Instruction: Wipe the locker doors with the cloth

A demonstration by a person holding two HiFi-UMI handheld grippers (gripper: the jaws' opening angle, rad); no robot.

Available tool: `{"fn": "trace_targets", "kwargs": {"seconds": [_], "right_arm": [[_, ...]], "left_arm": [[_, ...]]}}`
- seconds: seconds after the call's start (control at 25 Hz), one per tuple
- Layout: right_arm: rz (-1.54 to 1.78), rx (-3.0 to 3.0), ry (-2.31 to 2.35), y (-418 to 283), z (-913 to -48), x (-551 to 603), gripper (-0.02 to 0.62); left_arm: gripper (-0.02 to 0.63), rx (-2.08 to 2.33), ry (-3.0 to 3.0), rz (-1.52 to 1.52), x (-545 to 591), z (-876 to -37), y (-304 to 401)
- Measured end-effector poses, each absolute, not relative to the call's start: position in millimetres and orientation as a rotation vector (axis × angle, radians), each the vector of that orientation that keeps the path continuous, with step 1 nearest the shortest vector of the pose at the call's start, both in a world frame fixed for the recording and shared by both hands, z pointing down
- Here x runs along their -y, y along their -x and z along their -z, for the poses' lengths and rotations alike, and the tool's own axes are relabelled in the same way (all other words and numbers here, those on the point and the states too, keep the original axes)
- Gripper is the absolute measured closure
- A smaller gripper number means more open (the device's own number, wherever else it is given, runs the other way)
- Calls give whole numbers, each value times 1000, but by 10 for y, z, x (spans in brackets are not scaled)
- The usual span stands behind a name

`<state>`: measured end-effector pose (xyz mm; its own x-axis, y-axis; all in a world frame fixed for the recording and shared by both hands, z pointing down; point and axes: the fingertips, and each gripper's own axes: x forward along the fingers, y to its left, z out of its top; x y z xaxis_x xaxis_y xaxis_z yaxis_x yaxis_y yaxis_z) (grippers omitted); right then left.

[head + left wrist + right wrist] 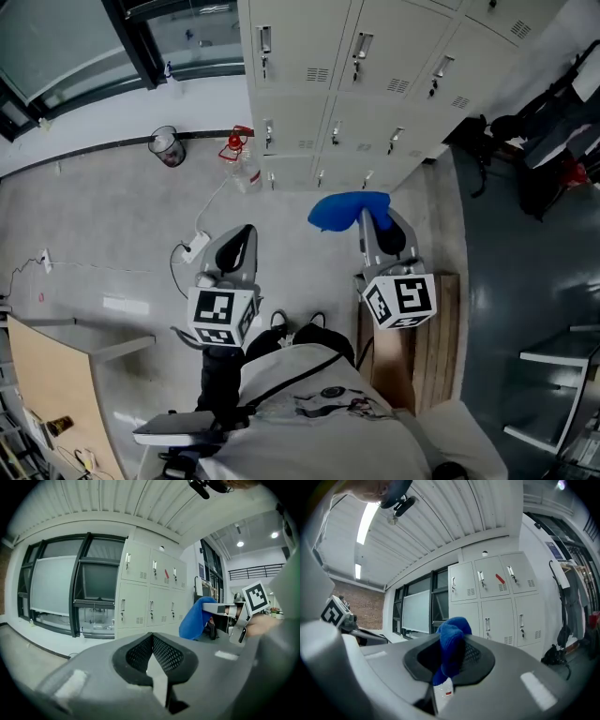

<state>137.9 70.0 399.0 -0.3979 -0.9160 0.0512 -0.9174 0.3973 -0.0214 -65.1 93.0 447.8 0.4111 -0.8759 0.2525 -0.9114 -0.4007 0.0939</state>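
Room: lockers [356, 84] standing at twelve o'clock.
Right tongs [450, 660]: pinching cloth [347, 209].
Left tongs [152, 656]: pressed together (empty).
Wiping: probably needing cloth flat, strokes overlapping.

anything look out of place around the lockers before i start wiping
Nothing damaged or spilled. A spray bottle stands on the floor at the foot of the lockers, and a white cable trails across the floor. One upper door carries a red tag; the others show none.
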Motion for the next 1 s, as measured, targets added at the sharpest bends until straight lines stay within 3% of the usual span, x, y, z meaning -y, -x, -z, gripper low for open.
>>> {"fn": "trace_targets", "kwargs": {"seconds": [0.56, 1.0], "right_arm": [[26, 2627, -1743, -1870, -3515, -799, 555], [-14, 2639, -1718, -1825, -3624, -805, 555]], "left_arm": [[605, 1544, -2573, -174, -844, -4008, -29], [606, 1546, -2582, -186, -775, -4062, -93]]}}
